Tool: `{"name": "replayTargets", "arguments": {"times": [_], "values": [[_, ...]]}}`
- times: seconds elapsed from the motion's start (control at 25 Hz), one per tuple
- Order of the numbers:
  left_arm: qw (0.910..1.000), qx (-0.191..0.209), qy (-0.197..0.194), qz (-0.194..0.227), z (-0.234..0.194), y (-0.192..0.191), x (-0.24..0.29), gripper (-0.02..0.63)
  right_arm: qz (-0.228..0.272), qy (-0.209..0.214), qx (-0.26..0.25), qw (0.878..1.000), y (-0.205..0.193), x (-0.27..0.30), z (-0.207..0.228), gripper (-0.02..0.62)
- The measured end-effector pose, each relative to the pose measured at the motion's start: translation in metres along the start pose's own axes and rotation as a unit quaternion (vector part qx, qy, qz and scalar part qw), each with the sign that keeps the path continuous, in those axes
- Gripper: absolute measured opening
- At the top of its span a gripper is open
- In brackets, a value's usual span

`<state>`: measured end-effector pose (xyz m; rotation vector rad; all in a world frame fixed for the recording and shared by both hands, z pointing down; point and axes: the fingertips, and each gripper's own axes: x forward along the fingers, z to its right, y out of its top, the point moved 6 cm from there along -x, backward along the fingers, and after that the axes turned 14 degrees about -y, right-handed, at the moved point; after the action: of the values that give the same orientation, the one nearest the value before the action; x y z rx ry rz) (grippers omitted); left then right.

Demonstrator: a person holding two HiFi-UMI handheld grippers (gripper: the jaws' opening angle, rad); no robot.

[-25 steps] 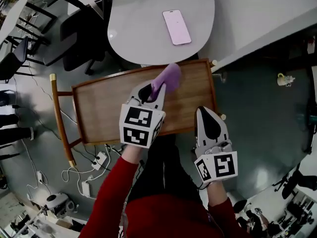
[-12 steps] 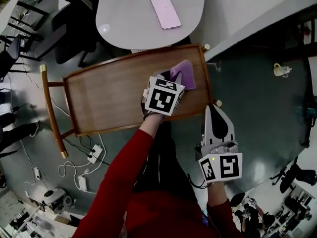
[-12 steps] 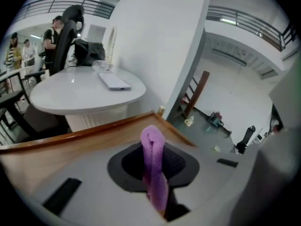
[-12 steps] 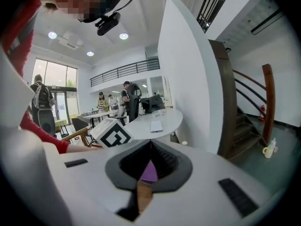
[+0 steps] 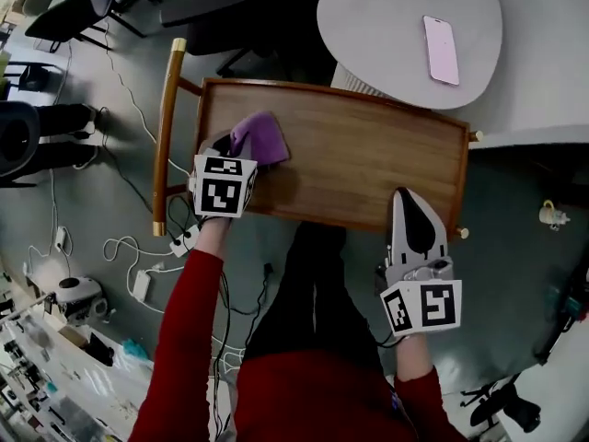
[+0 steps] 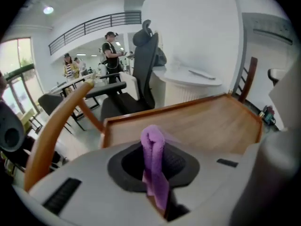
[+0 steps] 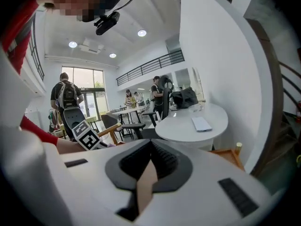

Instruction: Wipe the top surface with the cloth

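Observation:
The wooden tray top of a cart lies under me. A purple cloth rests on its left end, pinched in my left gripper, which is shut on it. In the left gripper view the cloth stands folded between the jaws, and the wooden top stretches away beyond it. My right gripper hovers at the tray's near rim, toward the right end. It is shut and holds nothing.
A round white table with a pink phone stands behind the cart. The cart's wooden handle runs along its left end. Cables and a power strip lie on the floor. Office chairs and people stand farther off.
My left gripper has dragged the cloth along the tray from its right end to its left end. The right gripper has stayed by the near rim.

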<state>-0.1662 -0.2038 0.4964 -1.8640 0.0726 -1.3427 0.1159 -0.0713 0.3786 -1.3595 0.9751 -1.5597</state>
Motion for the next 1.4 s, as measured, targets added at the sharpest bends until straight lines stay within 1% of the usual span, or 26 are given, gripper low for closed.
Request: {"name": "replayTargets", "arguments": {"times": [0.08, 0.2, 0.28, 0.44, 0.52, 0.56, 0.6, 0.64, 0.68, 0.72, 0.76, 0.8, 0.84, 0.88, 0.92, 0.96, 1.0, 1.04, 1.08, 1.12, 1.16, 1.2, 1.24, 1.28, 1.32, 1.4], "values": [[0.9993, -0.015, 0.036, -0.001, -0.025, -0.014, -0.018, 0.054, -0.003, 0.016, -0.006, 1.0, 0.001, 0.005, -0.012, 0.012], [0.9956, -0.057, 0.072, 0.02, -0.042, -0.025, -0.036, 0.055, -0.005, 0.031, -0.012, 0.999, 0.002, 0.01, -0.023, 0.012], [0.9932, -0.062, 0.096, 0.024, -0.045, -0.028, -0.042, 0.054, -0.005, 0.034, -0.014, 0.999, 0.001, 0.01, -0.027, 0.012], [0.9905, -0.029, 0.134, 0.012, -0.049, -0.035, -0.044, 0.054, -0.002, 0.021, -0.008, 1.0, -0.003, 0.003, -0.03, 0.012], [0.9891, 0.008, 0.145, 0.02, -0.041, -0.028, -0.049, 0.055, 0.001, 0.004, -0.006, 1.0, -0.004, -0.005, -0.027, 0.012], [0.9888, 0.03, 0.142, 0.032, -0.031, -0.019, -0.054, 0.055, 0.003, -0.006, -0.006, 1.0, -0.005, -0.01, -0.022, 0.012], [0.989, 0.051, 0.13, 0.049, -0.017, -0.007, -0.057, 0.055, 0.004, -0.018, -0.005, 1.0, -0.006, -0.015, -0.017, 0.012], [0.9896, 0.07, 0.106, 0.067, 0.002, 0.008, -0.058, 0.055, 0.005, -0.033, -0.001, 0.999, -0.007, -0.02, -0.009, 0.012], [0.9904, 0.084, 0.07, 0.085, 0.025, 0.023, -0.055, 0.055, 0.005, -0.05, 0.004, 0.999, -0.009, -0.027, 0.0, 0.012], [0.9902, 0.092, 0.023, 0.103, 0.053, 0.038, -0.048, 0.054, 0.005, -0.07, 0.011, 0.997, -0.012, -0.034, 0.009, 0.012], [0.9878, 0.097, -0.031, 0.117, 0.084, 0.051, -0.038, 0.055, 0.005, -0.092, 0.018, 0.996, -0.015, -0.044, 0.02, 0.012], [0.9825, 0.099, -0.091, 0.129, 0.118, 0.063, -0.027, 0.054, 0.006, -0.117, 0.024, 0.993, -0.017, -0.054, 0.029, 0.012], [0.9737, 0.099, -0.153, 0.136, 0.155, 0.072, -0.016, 0.055, 0.006, -0.144, 0.031, 0.989, -0.02, -0.067, 0.038, 0.012], [0.9613, 0.096, -0.217, 0.14, 0.192, 0.08, -0.006, 0.055, 0.008, -0.173, 0.038, 0.984, -0.023, -0.08, 0.047, 0.012], [0.9466, 0.089, -0.276, 0.14, 0.229, 0.086, 0.003, 0.055, 0.01, -0.2, 0.044, 0.979, -0.026, -0.093, 0.055, 0.012], [0.9315, 0.078, -0.327, 0.139, 0.264, 0.09, 0.009, 0.055, 0.011, -0.223, 0.05, 0.973, -0.029, -0.106, 0.064, 0.012], [0.9178, 0.068, -0.366, 0.138, 0.297, 0.093, 0.014, 0.055, 0.013, -0.242, 0.056, 0.969, -0.031, -0.119, 0.074, 0.012], [0.9068, 0.06, -0.394, 0.138, 0.327, 0.096, 0.016, 0.055, 0.014, -0.258, 0.061, 0.964, -0.032, -0.132, 0.085, 0.012], [0.8986, 0.057, -0.413, 0.136, 0.353, 0.097, 0.018, 0.055, 0.016, -0.273, 0.067, 0.959, -0.034, -0.144, 0.094, 0.012], [0.8922, 0.056, -0.429, 0.13, 0.376, 0.096, 0.02, 0.054, 0.018, -0.29, 0.074, 0.954, -0.036, -0.157, 0.102, 0.012], [0.8872, 0.054, -0.443, 0.118, 0.395, 0.092, 0.024, 0.055, 0.02, -0.306, 0.081, 0.948, -0.04, -0.169, 0.107, 0.012], [0.8843, 0.052, -0.452, 0.104, 0.408, 0.085, 0.029, 0.055, 0.021, -0.321, 0.086, 0.943, -0.043, -0.18, 0.11, 0.012], [0.8841, 0.049, -0.456, 0.087, 0.417, 0.076, 0.035, 0.055, 0.022, -0.332, 0.091, 0.939, -0.047, -0.188, 0.112, 0.012], [0.8867, 0.047, -0.455, 0.071, 0.421, 0.067, 0.041, 0.054, 0.021, -0.338, 0.094, 0.936, -0.05, -0.193, 0.112, 0.012], [0.8915, 0.048, -0.447, 0.056, 0.421, 0.058, 0.047, 0.055, 0.021, -0.34, 0.096, 0.935, -0.051, -0.196, 0.112, 0.012], [0.9049, 0.053, -0.421, 0.031, 0.411, 0.043, 0.054, 0.054, 0.02, -0.334, 0.097, 0.937, -0.049, -0.197, 0.113, 0.012]]}}
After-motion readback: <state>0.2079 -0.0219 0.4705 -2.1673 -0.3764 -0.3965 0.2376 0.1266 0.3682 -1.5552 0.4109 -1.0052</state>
